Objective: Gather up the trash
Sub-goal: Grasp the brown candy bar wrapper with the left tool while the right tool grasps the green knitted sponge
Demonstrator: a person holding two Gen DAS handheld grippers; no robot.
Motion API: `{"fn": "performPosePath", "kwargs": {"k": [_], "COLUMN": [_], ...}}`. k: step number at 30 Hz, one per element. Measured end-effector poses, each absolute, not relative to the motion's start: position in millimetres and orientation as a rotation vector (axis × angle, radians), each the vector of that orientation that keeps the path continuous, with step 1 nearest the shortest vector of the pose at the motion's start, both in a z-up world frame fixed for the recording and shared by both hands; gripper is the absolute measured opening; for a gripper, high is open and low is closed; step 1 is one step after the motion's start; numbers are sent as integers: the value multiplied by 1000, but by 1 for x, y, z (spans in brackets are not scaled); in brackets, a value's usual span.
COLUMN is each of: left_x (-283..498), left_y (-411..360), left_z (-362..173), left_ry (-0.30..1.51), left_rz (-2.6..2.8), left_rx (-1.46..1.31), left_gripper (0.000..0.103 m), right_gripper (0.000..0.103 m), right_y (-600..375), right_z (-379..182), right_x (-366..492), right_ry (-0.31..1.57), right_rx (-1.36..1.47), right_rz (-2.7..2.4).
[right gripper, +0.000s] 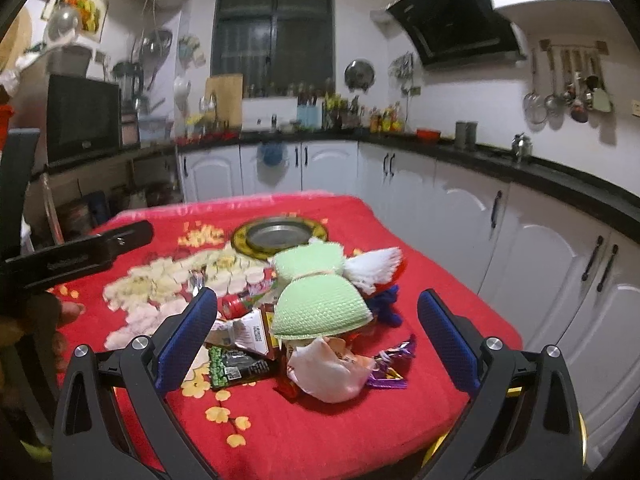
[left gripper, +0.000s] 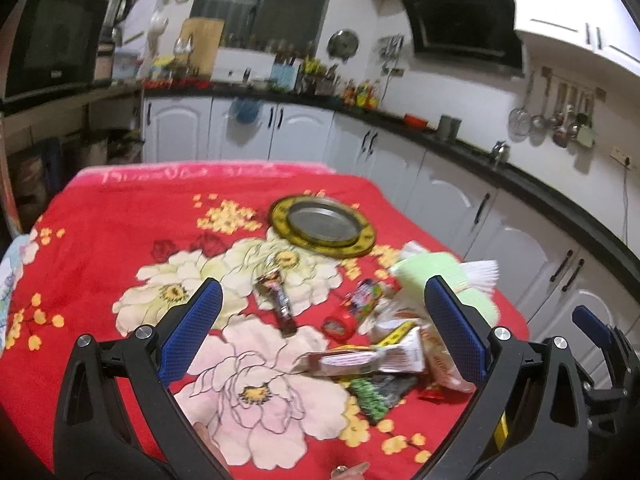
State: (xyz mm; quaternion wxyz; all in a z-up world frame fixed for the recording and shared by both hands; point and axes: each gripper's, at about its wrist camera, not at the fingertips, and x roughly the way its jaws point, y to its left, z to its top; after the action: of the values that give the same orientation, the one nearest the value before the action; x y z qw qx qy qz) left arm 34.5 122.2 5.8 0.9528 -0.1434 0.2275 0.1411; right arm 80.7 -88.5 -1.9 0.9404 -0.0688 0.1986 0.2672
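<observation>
Several snack wrappers lie in a heap on the red floral tablecloth (left gripper: 120, 216). A brown bar wrapper (left gripper: 278, 300) lies apart, left of a white and red packet (left gripper: 368, 358) and a green and black packet (left gripper: 374, 394). In the right wrist view a pink crumpled bag (right gripper: 330, 372), a purple wrapper (right gripper: 390, 362) and a black and green packet (right gripper: 236, 368) lie near the front. My left gripper (left gripper: 324, 320) is open and empty above the heap. My right gripper (right gripper: 318, 330) is open and empty, hovering over the pink bag.
A green crocheted doll (right gripper: 320, 300) with white tassels stands among the wrappers. A round metal tray with a gold rim (left gripper: 324, 222) sits at the table's far side. White cabinets (right gripper: 540, 264) and a black counter run close along the right. My left gripper's body (right gripper: 76, 254) shows at the left.
</observation>
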Motion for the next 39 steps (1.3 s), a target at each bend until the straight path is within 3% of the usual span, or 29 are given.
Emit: {"fn": "performPosePath", "kwargs": {"k": [13,18,21,25,29,34,38,39], "left_x": [80,98,105,116,127,142,144,144], "left_y": [162,175,182,188,191,198,203,203], "left_z": [-29,-55,-66,-77,-82,-94,-102,-102], "left_ry": [620,717,753,779,787,818,826,823], "left_rz": [262,254,254,240,220,219,225,223], "left_rx": [-365,-426,-466,-506,-543,-591,-611,-607], "left_gripper": [92,77,68,62,48,41,15,14], "right_gripper": [97,95,80,77,74,73,73,73], "right_y": [-48,-41,-39,-41,-46,-51,-57,-60], "right_z": [-43,-48,-52,-54,-52,-45,-39,-36], "right_x": [160,169,174,176,174,169,164,161], "right_ry": [665,687,716,734,727,714,707,699], "right_rx": [-176,-172,-166,-148,-129,-104,-76,-70], "right_rz": [511,518,523,535,547,569,589,594]}}
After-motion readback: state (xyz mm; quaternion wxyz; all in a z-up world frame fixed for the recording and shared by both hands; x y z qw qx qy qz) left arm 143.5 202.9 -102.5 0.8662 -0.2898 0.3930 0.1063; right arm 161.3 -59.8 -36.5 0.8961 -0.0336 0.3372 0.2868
